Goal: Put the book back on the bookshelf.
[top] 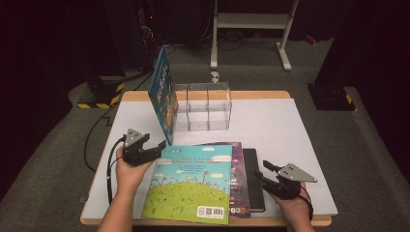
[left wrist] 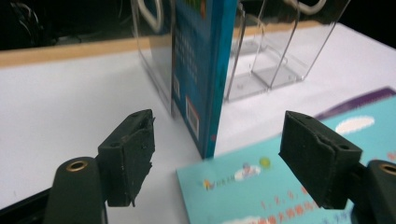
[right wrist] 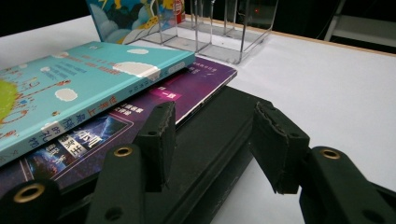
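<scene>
A blue picture book [top: 163, 92] stands tilted against the left wall of a clear acrylic organizer [top: 203, 104] at the table's back. At the front lies a stack: a turquoise-and-green book [top: 191, 186] on top, a purple book [top: 236, 179] under it, a black book [top: 254, 183] at the bottom. My left gripper [top: 157, 150] is open by the turquoise book's far left corner. In its own view the left gripper [left wrist: 219, 126] frames the blue book [left wrist: 201, 70] ahead. My right gripper [right wrist: 212, 121] is open, its jaws straddling the black book [right wrist: 219, 135] near that book's right edge.
The white table [top: 280, 125] has bare surface to the right of the organizer and left of the stack. Cables trail off the table's left side. A white metal frame [top: 251, 21] and a yellow-black striped base [top: 99, 99] stand on the floor behind.
</scene>
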Available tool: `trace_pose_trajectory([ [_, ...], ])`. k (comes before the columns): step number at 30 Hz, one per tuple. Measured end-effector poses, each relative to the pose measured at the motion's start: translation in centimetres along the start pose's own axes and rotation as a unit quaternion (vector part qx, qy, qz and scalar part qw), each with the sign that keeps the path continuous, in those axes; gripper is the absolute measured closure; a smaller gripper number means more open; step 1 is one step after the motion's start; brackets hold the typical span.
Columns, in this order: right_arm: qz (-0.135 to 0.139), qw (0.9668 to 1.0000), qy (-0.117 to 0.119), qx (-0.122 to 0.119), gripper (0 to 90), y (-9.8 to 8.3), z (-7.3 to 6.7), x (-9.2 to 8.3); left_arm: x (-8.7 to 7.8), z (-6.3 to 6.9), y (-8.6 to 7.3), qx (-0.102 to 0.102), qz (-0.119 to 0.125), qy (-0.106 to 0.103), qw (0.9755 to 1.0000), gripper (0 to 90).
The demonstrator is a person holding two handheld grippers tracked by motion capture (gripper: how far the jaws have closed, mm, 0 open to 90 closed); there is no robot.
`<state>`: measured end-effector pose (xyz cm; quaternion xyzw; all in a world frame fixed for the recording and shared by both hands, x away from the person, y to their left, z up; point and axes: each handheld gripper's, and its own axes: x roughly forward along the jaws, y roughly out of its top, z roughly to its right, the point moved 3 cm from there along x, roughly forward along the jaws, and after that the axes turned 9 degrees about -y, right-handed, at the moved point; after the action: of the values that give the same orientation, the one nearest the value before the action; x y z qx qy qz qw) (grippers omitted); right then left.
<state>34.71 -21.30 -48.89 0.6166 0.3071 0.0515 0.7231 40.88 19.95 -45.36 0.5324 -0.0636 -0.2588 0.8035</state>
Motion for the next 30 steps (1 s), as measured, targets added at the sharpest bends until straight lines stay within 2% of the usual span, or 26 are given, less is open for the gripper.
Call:
trace_pose_trajectory([
  [3,0.0,1.0,0.002,-0.003,48.4,0.0,-0.2,0.1,-0.5,-0.3,-1.3,-0.011,-0.02,0.0,0.9998,26.1],
  [5,-0.001,1.0,0.0,-0.002,47.5,0.0,-0.2,0.1,-0.6,-0.4,-1.7,-0.013,-0.02,0.002,0.9997,25.8],
  [7,-0.001,1.0,-0.003,-0.003,47.3,0.0,-0.1,0.1,-1.2,-0.6,-2.8,-0.022,-0.037,0.004,0.9991,25.8],
  [10,0.0,1.0,-0.006,-0.003,47.2,0.1,-0.1,0.0,-1.5,-0.7,-3.5,-0.025,-0.04,0.002,0.9989,25.8],
  [12,-0.001,1.0,-0.009,-0.004,46.4,0.2,-0.1,0.0,-2.0,-0.9,-4.6,-0.038,-0.053,0.01,0.9978,25.4],
  [17,-0.005,1.0,-0.007,0.0,44.5,0.2,-0.3,0.0,-2.7,-0.8,-6.1,-0.042,-0.076,0.021,0.996,24.5],
  [18,-0.011,0.9999,-0.005,0.003,42.7,0.3,-0.4,0.1,-3.1,-0.7,-6.8,-0.055,-0.083,0.02,0.9949,23.6],
  [22,-0.017,0.9998,0.001,0.008,41.3,0.4,-0.8,0.1,-3.9,-0.6,-7.8,-0.076,-0.084,0.018,0.9935,21.9],
  [23,-0.017,0.9998,0.004,0.009,41.1,0.4,-0.9,0.0,-4.0,-0.6,-8.1,-0.073,-0.09,0.016,0.9931,21.7],
  [26,-0.021,0.9997,0.007,0.006,41.0,0.5,-1.4,0.1,-4.2,-0.8,-8.3,-0.095,-0.088,0.006,0.9915,19.8],
  [28,-0.023,0.9997,0.008,0.003,41.0,0.4,-1.7,0.2,-4.4,-0.9,-8.4,-0.092,-0.093,-0.001,0.9914,19.4],
  [30,-0.027,0.9996,0.007,-0.002,41.1,0.3,-1.9,0.4,-4.5,-0.8,-8.6,-0.097,-0.084,-0.007,0.9917,19.4],
])
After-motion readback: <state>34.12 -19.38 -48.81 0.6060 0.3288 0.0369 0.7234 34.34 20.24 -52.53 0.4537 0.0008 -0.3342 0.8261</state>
